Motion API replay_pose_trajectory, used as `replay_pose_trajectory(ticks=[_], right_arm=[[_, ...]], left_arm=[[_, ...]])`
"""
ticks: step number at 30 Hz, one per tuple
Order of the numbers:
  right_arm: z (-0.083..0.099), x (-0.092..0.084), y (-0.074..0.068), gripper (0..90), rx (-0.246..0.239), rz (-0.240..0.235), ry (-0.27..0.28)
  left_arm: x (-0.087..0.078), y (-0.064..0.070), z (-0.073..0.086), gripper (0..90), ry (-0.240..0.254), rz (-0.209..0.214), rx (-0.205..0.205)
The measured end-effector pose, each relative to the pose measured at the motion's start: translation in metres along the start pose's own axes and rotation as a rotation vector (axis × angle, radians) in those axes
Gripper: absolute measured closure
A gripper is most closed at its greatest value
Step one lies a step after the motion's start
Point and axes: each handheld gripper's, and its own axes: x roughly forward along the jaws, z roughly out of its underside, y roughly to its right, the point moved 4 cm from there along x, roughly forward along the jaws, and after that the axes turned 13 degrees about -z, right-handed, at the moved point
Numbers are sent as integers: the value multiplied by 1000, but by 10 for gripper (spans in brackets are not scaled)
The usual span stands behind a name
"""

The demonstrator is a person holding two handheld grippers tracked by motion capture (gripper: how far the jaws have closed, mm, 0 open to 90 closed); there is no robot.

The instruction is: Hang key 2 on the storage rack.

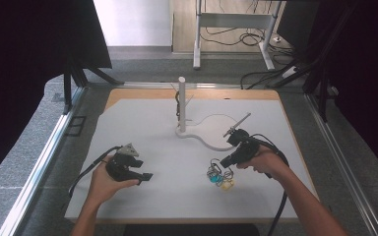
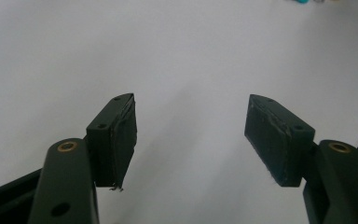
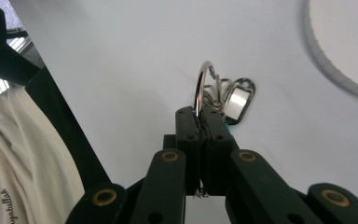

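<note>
Keys on a metal ring are seen in the high view just below the right gripper, near a white stand that may be meant to take them. The left gripper is held idle, well apart. In the left gripper view, its jaws are spread over bare table. In the right gripper view, the jaws are pressed together on the ring, so the bunch can be lifted; the keys behind are partly hidden.

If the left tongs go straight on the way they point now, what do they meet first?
Probably nothing close: before the open left tongs lies bare white table. Farther on, likely the key ring bunch, though depth is unclear.
</note>
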Motion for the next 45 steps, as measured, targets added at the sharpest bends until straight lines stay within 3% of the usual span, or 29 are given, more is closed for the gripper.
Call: replay_pose_trajectory(ticks=[9,20,45], right_arm=[[-3,-21,10,877,33,5,26],[-17,-41,10,877,27,37,53],[-33,-55,11,877,28,38,62]], left_arm=[[2,1,0,347,-7,-1,-1],[2,1,1,348,-10,1,6],[3,2,1,348,-14,5,4]])
